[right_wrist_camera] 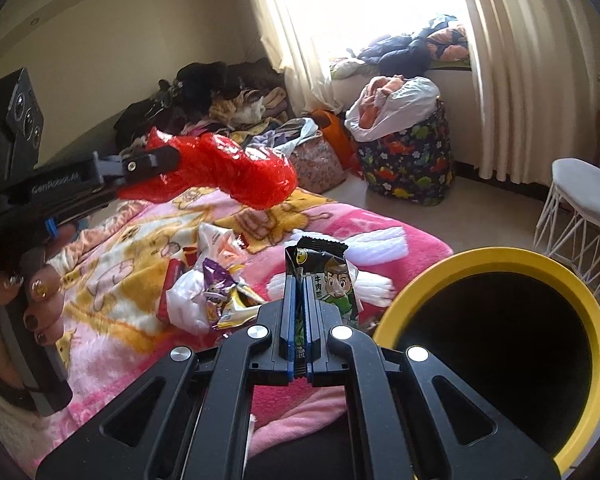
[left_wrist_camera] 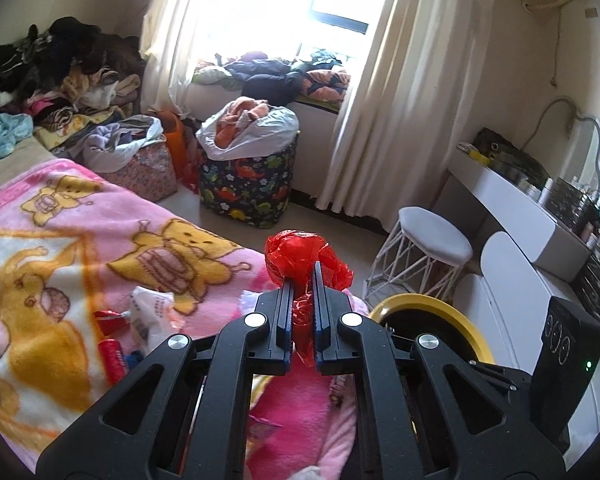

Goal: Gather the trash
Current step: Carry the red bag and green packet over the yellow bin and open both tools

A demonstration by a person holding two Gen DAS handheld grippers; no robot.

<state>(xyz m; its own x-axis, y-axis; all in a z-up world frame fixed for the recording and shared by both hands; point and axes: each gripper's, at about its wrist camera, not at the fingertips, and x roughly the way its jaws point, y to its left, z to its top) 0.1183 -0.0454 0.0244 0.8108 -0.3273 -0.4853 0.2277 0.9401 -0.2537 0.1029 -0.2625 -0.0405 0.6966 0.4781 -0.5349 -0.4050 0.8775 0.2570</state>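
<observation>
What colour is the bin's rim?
Yellow, around a black inside; the bin shows best in the right wrist view.

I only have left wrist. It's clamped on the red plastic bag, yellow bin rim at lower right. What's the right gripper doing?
Observer: The right gripper is shut on a green snack packet with a cartoon boy on it, held upright over the pink blanket.
Operator: Bin open? I only see a sliver of rim.
Observer: Yes, the yellow-rimmed bin shows a wide dark mouth just right of that gripper.
Operator: How does my bag hang?
Observer: The red plastic bag sticks out sideways from the left gripper, above the bed and left of the bin.
Operator: More trash left?
Observer: A purple wrapper lies on the blanket.
</observation>
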